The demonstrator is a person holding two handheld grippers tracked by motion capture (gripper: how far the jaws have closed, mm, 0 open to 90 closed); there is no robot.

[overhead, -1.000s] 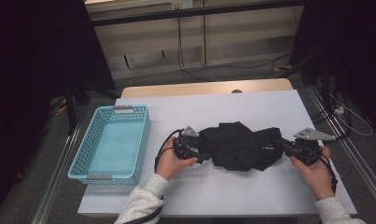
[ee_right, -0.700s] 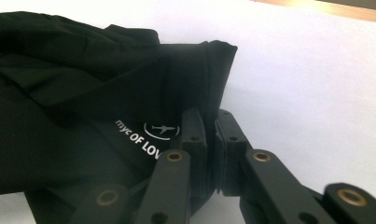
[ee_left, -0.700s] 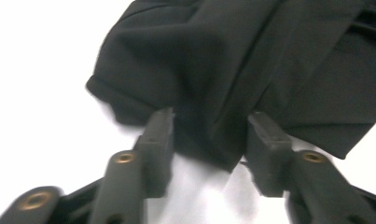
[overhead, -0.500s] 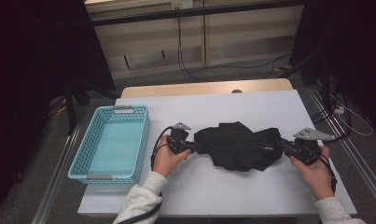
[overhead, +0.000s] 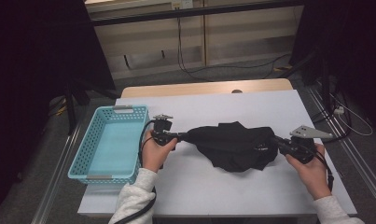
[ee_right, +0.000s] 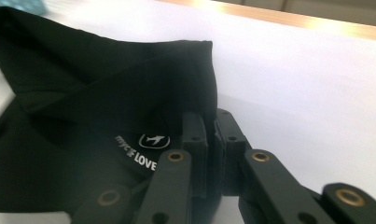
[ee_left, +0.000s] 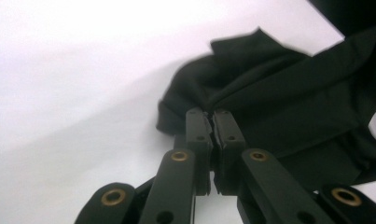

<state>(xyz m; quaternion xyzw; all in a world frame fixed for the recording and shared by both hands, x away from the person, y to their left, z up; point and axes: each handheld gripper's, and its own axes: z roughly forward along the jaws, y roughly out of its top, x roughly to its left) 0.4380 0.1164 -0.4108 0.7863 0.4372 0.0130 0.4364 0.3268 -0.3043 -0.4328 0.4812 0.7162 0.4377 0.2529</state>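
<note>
**Both fingers clamped, black garment stretched between them**

The left gripper (overhead: 182, 136), at centre-left of the high view, has its fingers (ee_left: 198, 133) pressed together on a bunched corner of the black garment (overhead: 234, 144). The garment lies mid-frame on the white table (overhead: 232, 105), right of the blue basket (overhead: 112, 142). At centre-right, the right gripper (overhead: 276, 142) pinches the opposite edge near a printed logo (ee_right: 141, 149). Both forearms enter from the bottom, hands level and drawn apart, probably to spread the fabric.

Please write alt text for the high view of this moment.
A person's two grippers, the left gripper and the right gripper, each pinch one end of a black garment stretched between them over a white table. A light blue basket stands at the table's left edge.
</note>
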